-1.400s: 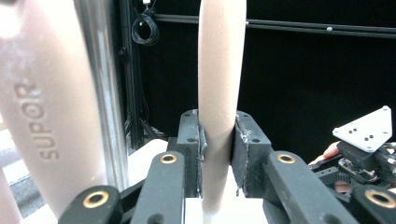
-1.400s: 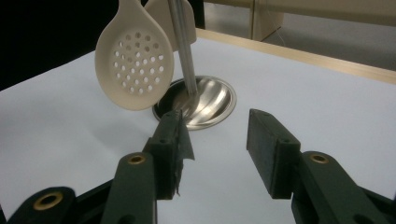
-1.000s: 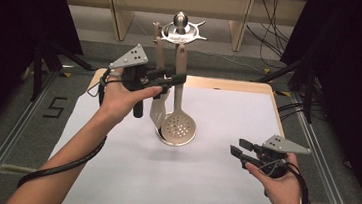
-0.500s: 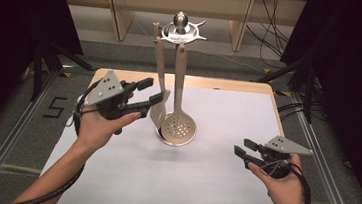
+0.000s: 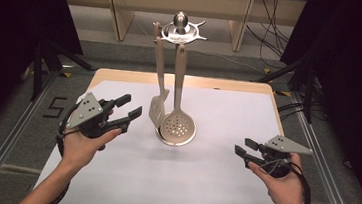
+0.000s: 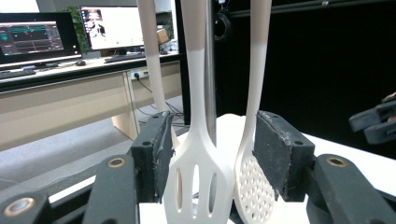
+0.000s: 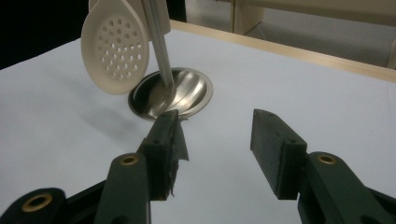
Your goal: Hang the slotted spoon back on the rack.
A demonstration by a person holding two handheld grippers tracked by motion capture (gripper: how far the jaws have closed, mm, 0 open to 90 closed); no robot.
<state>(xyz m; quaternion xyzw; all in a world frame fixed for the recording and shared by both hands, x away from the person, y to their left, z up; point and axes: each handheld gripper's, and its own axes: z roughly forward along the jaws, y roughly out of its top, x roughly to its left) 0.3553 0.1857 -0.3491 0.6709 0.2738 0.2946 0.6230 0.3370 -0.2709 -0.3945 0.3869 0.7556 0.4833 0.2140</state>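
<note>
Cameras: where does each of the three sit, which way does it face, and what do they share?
High view: fixed above the person's side, looking forward and down at the table; both forearms, left gripper, right gripper.
Left gripper view: rides the left gripper, looks between its open jaws at the slotted spatula and skimmer; right gripper at far right edge.
Right gripper view: rides the right gripper, open jaws aimed at the stand's base.
Shared: skimmer hanging on the stand.

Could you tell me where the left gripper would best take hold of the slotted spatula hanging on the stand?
Probably the slim handle above the blade of the slotted spatula, approached from the left, where the open left gripper already faces it. The handle hangs vertically, and the skimmer crowds its right side.
</note>
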